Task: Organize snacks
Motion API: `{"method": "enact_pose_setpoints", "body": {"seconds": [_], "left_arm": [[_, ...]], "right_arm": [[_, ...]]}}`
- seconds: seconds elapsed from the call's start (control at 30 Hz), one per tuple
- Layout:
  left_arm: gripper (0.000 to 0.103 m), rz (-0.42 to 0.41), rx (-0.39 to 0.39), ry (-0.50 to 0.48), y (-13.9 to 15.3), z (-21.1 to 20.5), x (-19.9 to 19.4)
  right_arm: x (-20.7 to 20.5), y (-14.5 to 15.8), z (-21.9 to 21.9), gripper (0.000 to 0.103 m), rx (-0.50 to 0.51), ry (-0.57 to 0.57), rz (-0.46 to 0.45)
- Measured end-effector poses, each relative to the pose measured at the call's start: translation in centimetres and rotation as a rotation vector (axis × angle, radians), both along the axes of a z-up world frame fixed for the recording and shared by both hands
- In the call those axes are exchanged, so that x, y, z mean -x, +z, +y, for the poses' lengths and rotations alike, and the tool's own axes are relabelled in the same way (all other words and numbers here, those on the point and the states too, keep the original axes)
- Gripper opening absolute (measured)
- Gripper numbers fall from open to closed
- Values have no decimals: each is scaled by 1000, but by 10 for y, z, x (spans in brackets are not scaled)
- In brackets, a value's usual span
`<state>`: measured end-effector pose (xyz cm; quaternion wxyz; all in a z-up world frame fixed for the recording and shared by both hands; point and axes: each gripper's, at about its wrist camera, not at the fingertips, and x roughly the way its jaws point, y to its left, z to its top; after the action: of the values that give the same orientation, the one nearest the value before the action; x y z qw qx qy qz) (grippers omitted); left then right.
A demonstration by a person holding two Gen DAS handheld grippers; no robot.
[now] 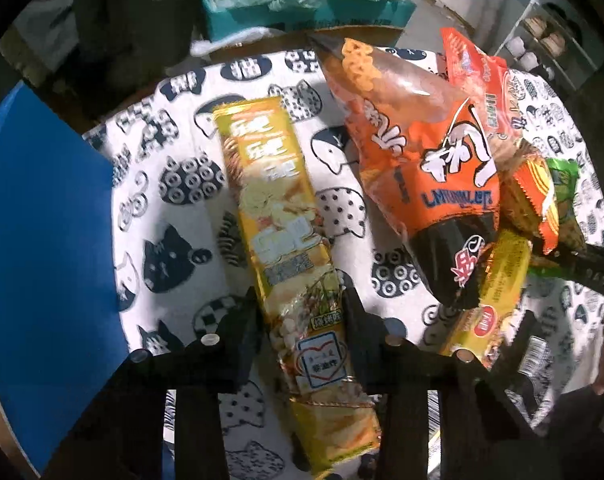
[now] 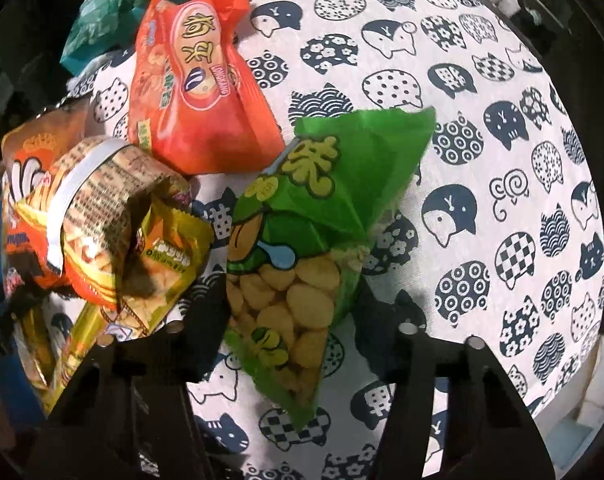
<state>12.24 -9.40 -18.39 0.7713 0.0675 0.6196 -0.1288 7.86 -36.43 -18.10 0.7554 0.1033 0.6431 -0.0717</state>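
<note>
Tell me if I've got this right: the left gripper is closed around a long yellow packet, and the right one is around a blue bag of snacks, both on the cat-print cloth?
Nearly. The bag between the right gripper's fingers is green, not blue, as the right wrist view shows. The left gripper does clamp the long yellow packet, and both lie on the cat-print cloth.

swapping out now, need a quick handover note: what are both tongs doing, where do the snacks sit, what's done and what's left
Left tongs: closed on the long yellow snack box, which lies on the cat-print tablecloth.
Right tongs: around the green bag of pale puffs, pads at its sides.
Orange noodle-snack bag, red-orange crisp bag and small yellow packet sit heaped together.
Blue bin is beside the cloth.
Done: nothing visibly sorted.
Left: every snack.
</note>
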Motion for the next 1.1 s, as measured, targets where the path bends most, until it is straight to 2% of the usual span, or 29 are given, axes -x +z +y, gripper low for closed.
{"method": "enact_pose_setpoints", "body": {"seconds": [0.07, 0.17, 0.33, 0.8, 1.1], "left_arm": [[38, -7, -4, -8, 0, -1, 0], [34, -8, -3, -17, 0, -1, 1], [32, -12, -11, -17, 4, 1, 5], [32, -71, -18, -22, 34, 9, 24], [32, -120, -3, -10, 55, 17, 27]], "right_arm": [[-9, -4, 13, 43, 26, 20, -5], [-6, -1, 15, 37, 48, 48, -14], [3, 9, 12, 35, 47, 65, -30], [38, 66, 15, 35, 92, 150, -120], [35, 84, 33, 34, 100, 195, -181]]}}
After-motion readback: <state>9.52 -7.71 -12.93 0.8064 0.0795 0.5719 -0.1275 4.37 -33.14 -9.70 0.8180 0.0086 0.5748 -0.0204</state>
